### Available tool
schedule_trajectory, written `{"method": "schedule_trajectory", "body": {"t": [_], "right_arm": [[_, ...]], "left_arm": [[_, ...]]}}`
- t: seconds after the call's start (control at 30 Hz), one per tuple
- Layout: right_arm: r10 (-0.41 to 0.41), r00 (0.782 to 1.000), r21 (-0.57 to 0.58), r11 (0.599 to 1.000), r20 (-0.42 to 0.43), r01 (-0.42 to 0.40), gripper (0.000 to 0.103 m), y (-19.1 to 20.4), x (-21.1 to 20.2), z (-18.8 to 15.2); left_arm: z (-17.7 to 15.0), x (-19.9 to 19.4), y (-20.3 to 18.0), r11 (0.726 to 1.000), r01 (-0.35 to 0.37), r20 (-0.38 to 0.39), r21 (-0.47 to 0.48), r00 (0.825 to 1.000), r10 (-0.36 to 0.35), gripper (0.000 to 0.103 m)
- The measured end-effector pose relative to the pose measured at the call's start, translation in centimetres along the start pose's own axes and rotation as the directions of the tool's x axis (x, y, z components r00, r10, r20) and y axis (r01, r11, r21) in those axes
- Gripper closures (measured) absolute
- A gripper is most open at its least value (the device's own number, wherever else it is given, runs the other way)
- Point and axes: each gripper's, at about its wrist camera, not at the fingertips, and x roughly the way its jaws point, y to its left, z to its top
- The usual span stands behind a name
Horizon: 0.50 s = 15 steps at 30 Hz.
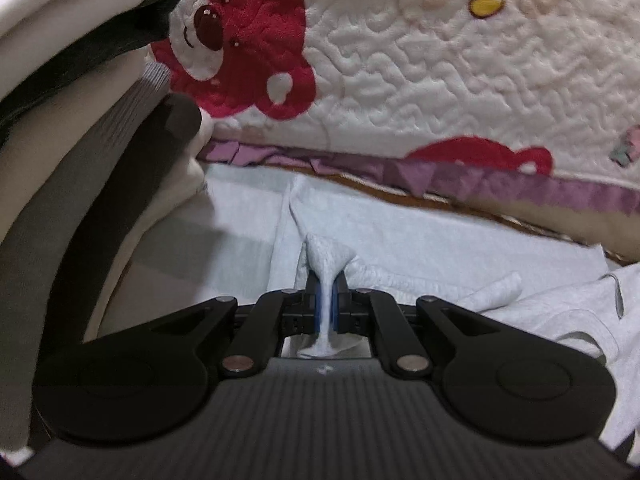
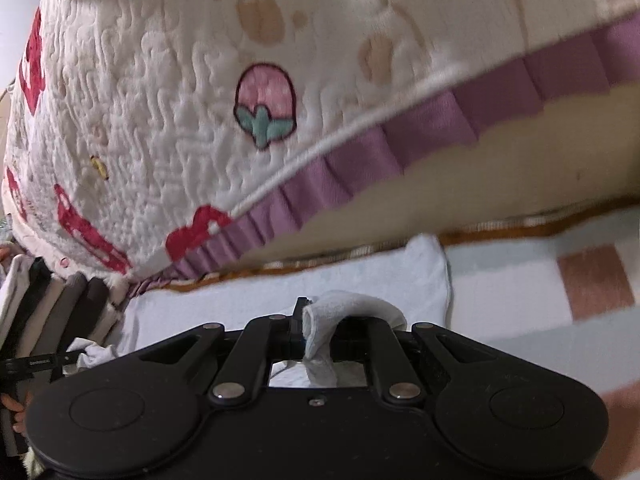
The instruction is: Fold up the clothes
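A pale grey-white garment point(image 1: 400, 236) lies spread on the bed below the quilt's edge. My left gripper point(image 1: 328, 296) is shut on a pinched ridge of its fabric, which stands up between the blue pads point(image 1: 317, 300). In the right wrist view the same garment point(image 2: 360, 280) stretches across the bed, and my right gripper point(image 2: 316, 332) is shut on a fold of it that drapes over the fingers. At the far left of that view the left gripper point(image 2: 68, 356) shows, holding the cloth's other end.
A white quilt point(image 1: 460, 64) with red bears and a purple frill point(image 2: 360, 156) rises close behind the garment. Folded cream, dark and grey clothes point(image 1: 80, 92) are stacked at the left. A checked bedsheet point(image 2: 560, 292) lies to the right.
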Motion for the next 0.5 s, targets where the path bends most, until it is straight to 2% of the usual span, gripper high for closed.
{"method": "schedule_trajectory", "body": {"t": [0.1, 0.17, 0.23, 0.27, 0.3, 0.33, 0.4, 0.5], "right_arm": [[-0.033, 0.999, 0.009, 0.999, 0.029, 0.033, 0.092, 0.0, 1.7, 0.3], [-0.074, 0.997, 0.027, 0.997, -0.012, 0.074, 0.09, -0.3, 3.2, 0.0], [-0.126, 0.992, 0.051, 0.991, -0.016, 0.127, 0.077, -0.9, 3.4, -0.5], [-0.127, 0.992, 0.066, 0.99, 0.0, 0.127, 0.074, -1.4, 2.7, -0.8], [-0.123, 0.992, 0.081, 0.989, 0.019, 0.121, 0.067, -1.8, 1.9, -1.1], [-0.096, 0.995, 0.109, 0.99, 0.037, 0.092, 0.066, -2.5, 0.6, -1.5], [-0.034, 0.998, 0.159, 0.987, 0.062, 0.024, 0.066, -4.0, -1.7, -2.9], [0.06, 0.997, 0.186, 0.98, 0.038, -0.066, 0.065, -6.1, -4.5, -6.4]], "left_arm": [[-0.1, 2.7, -0.8, 0.999, -0.038, -0.017, 0.005, 0.999, 0.039, 0.097], [-0.7, 4.0, -1.2, 0.997, -0.068, -0.031, 0.031, 0.997, 0.069, 0.094], [-1.5, 3.3, -0.8, 0.997, -0.068, -0.005, 0.022, 0.998, 0.068, 0.084], [-1.8, 2.6, -0.4, 0.998, -0.057, 0.01, 0.008, 0.998, 0.057, 0.073], [-2.3, 1.2, 0.3, 0.999, -0.033, 0.037, -0.016, 0.999, 0.034, 0.063], [-2.8, -0.1, 1.0, 0.999, -0.012, 0.062, -0.043, 0.998, 0.014, 0.06], [-4.2, -2.7, 2.7, 0.994, 0.028, 0.098, -0.106, 0.995, -0.017, 0.058], [-6.8, -4.5, 4.6, 0.987, 0.069, 0.051, -0.147, 0.997, -0.062, 0.058]]}}
